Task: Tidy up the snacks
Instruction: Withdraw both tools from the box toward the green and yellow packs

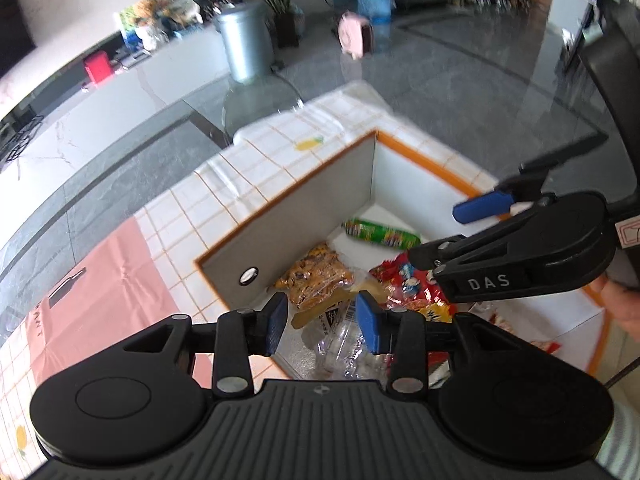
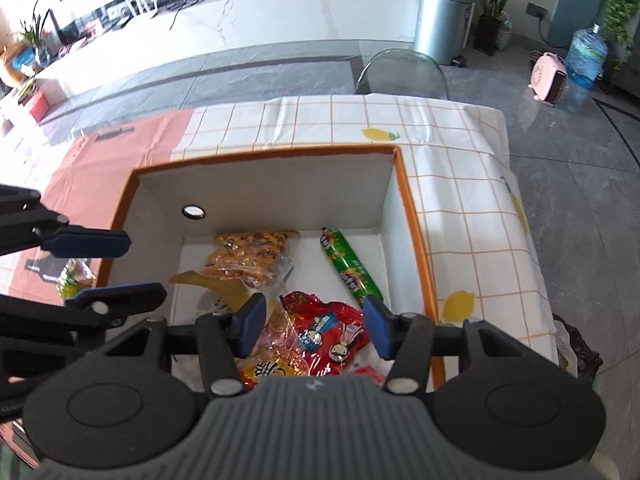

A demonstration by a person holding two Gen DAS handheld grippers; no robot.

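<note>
An orange-rimmed box [image 2: 412,216] with white walls stands on the table and holds snacks. A green tube pack [image 2: 350,268] lies at its right. Towards the back is a bag of orange-brown snacks [image 2: 244,258]. A red bag with cartoon figures [image 2: 324,328] lies at the front, and beside it a clear packet with a tan card [image 1: 336,320]. My left gripper [image 1: 322,322] hangs open above the clear packet, its pads apart from it. My right gripper [image 2: 314,324] hovers open over the red bag, gripping nothing. In each view the other gripper also shows: the right gripper [image 1: 452,232], the left gripper [image 2: 108,268].
The box rests on a checked tablecloth with lemons [image 2: 460,160]; a pink mat [image 2: 120,148] lies to its left. Another green packet [image 2: 70,280] sits outside the box's left wall. A clear chair [image 2: 400,72] and a metal bin [image 2: 440,20] stand beyond the table. A person's hand [image 1: 616,304] holds the right gripper.
</note>
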